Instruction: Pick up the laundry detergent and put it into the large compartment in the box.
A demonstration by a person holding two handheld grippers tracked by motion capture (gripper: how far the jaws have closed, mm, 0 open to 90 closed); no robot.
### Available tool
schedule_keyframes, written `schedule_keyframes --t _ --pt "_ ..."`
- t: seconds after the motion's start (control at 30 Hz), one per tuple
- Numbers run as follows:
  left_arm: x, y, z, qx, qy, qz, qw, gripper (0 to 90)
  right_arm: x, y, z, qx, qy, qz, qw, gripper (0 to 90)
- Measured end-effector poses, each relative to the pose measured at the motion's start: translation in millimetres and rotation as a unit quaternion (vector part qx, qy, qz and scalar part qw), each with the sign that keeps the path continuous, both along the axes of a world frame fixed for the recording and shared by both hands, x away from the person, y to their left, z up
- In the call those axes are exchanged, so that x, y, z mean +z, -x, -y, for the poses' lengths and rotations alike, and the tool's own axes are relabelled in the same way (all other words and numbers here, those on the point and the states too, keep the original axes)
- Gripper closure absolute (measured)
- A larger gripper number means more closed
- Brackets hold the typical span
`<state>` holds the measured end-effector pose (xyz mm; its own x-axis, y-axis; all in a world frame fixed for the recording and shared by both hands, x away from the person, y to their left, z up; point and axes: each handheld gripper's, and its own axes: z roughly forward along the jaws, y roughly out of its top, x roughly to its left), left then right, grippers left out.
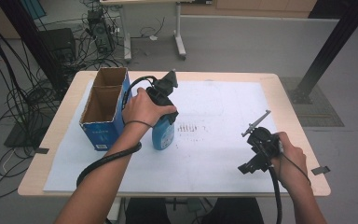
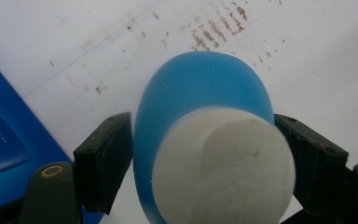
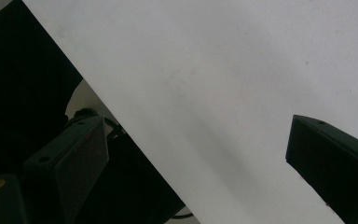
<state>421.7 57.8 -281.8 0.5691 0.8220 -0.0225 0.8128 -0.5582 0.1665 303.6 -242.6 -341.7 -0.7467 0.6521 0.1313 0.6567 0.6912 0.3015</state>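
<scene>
Left gripper view puts the blue bottle (image 2: 200,93) with its white cap (image 2: 223,168) squarely between your jaws: the left pad sits against the bottle's side, the right one at the cap's edge, so your left hand-held gripper (image 2: 200,163) looks closed on the bottle near its top. No earlier look is on hand, so judge the hold only by what shows.

In the high view the bottle (image 1: 163,133) stands upright on the white sheet of the table (image 1: 223,140), just beside the blue cardboard box (image 1: 103,112), whose two compartments are open at the top. Your left hand (image 1: 144,109) covers the bottle's upper part.

The risks, as I judge them:
- The bottle is rounded and smooth, and you grip it high. If the pads catch more cap than body, it could swing or slip out as you lift.
- The box is close. A tilted bottle could knock its wall or catch the rim instead of dropping into a compartment.
- Squeezing a soft bottle harder may bulge it out of the pads.

Your right hand-held gripper (image 1: 256,147) is well apart near the table's right edge, jaws wide and holding nothing, so it cannot steady the box.
</scene>
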Motion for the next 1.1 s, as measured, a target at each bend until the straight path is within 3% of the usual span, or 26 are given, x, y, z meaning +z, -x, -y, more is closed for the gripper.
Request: schedule_keyframes --t 0.6,1.1 --pt "3.6 0.6 -0.3 -0.001 0.002 0.009 1.0 36.3 -0.8 -0.1 -0.6 0.0 0.002 0.001 1.0 5.4" --pt "3.5 3.3 1.0 0.0 -0.003 0.019 0.9998 37.3 -0.4 0.6 -1.1 -0.001 0.002 0.003 1.0 5.4"
